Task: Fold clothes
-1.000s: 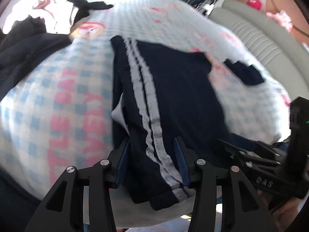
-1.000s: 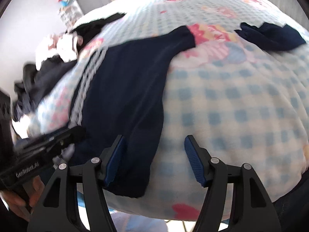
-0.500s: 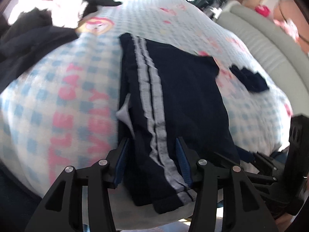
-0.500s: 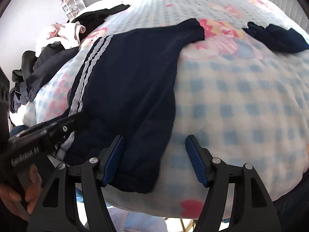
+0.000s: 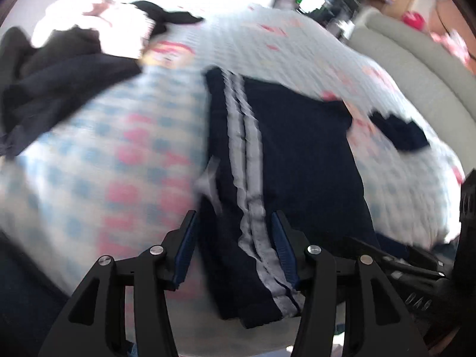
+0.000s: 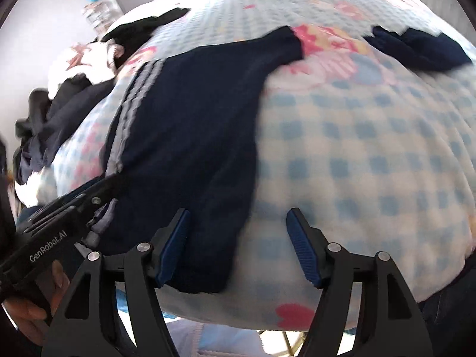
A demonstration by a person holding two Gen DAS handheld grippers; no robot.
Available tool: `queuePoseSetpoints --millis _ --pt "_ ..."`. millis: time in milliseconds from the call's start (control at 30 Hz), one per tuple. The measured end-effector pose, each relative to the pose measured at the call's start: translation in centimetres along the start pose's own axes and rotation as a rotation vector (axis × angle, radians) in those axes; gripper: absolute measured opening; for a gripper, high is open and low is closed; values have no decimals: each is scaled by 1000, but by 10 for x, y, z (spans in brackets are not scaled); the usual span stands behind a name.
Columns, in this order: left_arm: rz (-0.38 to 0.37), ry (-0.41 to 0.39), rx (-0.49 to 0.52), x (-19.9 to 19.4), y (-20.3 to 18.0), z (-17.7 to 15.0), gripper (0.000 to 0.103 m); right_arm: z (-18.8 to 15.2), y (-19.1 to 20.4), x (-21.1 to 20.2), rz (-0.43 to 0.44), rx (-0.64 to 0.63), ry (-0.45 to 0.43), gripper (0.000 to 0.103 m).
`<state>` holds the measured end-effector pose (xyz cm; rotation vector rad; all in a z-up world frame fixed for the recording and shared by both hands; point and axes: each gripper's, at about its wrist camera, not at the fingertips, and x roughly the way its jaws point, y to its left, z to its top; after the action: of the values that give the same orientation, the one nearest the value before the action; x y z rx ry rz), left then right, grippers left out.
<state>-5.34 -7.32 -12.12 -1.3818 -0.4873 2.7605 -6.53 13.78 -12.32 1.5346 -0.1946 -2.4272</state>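
A navy garment (image 5: 297, 154) with two white side stripes lies flat on a blue-and-white checked blanket (image 5: 89, 163). My left gripper (image 5: 235, 248) hovers over its near striped edge. Its jaws are opening, and the striped hem lies between them with a gap at the left pad. In the right wrist view the same garment (image 6: 190, 125) reaches the blanket's (image 6: 357, 163) near edge. My right gripper (image 6: 238, 247) stands open over the garment's near right corner, cloth by its left finger and bare blanket by its right. Both views are blurred.
A small navy piece (image 5: 398, 134) (image 6: 416, 47) lies on the blanket to the right. A pile of dark and white clothes (image 5: 59, 74) (image 6: 59, 113) sits at the far left. A grey sofa (image 5: 416, 68) runs behind. A hand (image 6: 26, 306) holds the left gripper's handle.
The left jaws have spread a little around the striped hem. Both views have rolled slightly and turned blurry. The garment has stayed where it lay.
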Motion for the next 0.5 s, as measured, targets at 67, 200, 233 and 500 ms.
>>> queuePoseSetpoints --millis 67,200,233,500 --pt "-69 -12 -58 -5 12 9 52 10 -4 -11 21 37 -37 67" --pt "-177 39 -80 8 13 33 52 35 4 -13 -5 -43 -78 69" --pt "-189 51 -56 15 5 38 52 39 7 -9 2 -56 -66 69" --pt "-90 116 163 56 -23 63 53 57 16 31 -33 -73 -4 65"
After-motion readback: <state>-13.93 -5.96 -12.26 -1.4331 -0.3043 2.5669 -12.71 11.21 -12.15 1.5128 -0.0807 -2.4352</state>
